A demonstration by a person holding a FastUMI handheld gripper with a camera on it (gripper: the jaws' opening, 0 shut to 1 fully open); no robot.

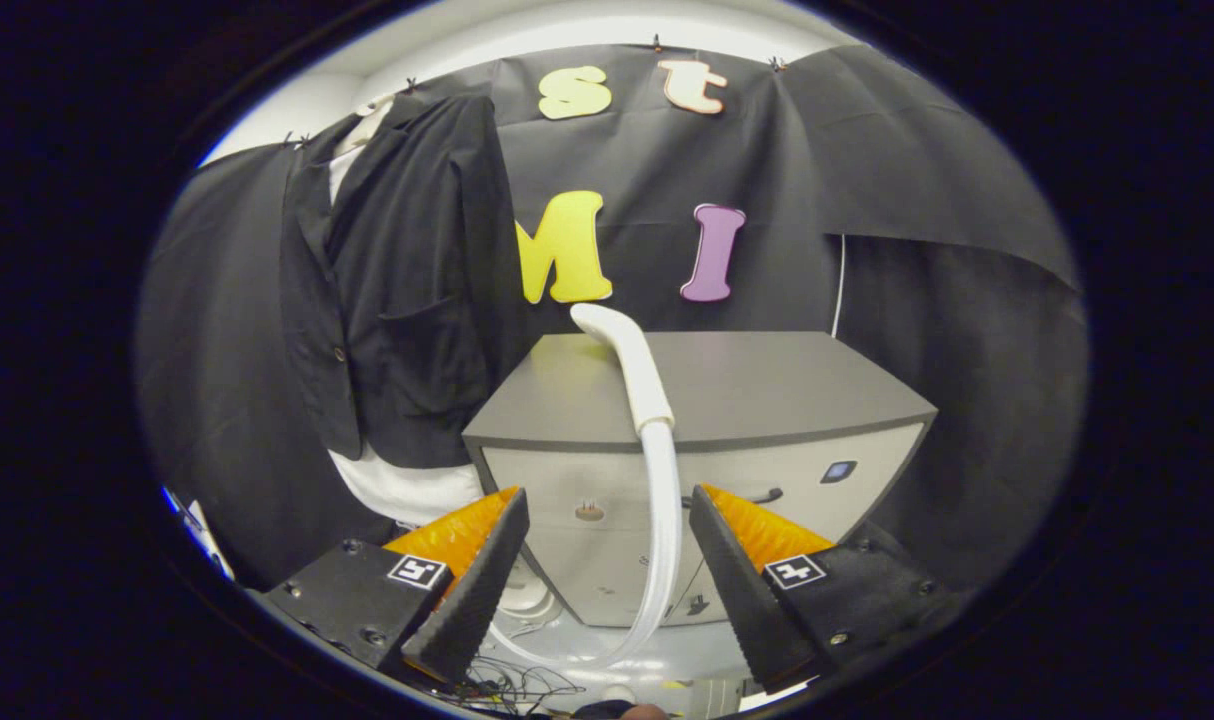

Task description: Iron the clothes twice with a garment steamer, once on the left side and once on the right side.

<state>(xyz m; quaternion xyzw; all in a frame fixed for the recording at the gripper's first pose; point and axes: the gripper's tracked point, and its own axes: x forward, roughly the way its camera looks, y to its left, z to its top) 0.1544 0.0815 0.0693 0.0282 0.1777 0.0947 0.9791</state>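
Observation:
A black jacket over a white shirt hangs on a form against the booth wall, beyond and left of my fingers. The white steamer handle lies on the grey top of a cabinet, its head pointing toward the wall. Its clear hose drops over the cabinet's front edge and curves down between my fingers. My gripper is open, with its fingers on either side of the hose and apart from it. The handle sits just beyond the fingertips.
The cabinet has pale drawer fronts with a small knob and a dark handle. A white round base and loose thin wires lie on the floor below my fingers. A white cord runs down the wall behind the cabinet.

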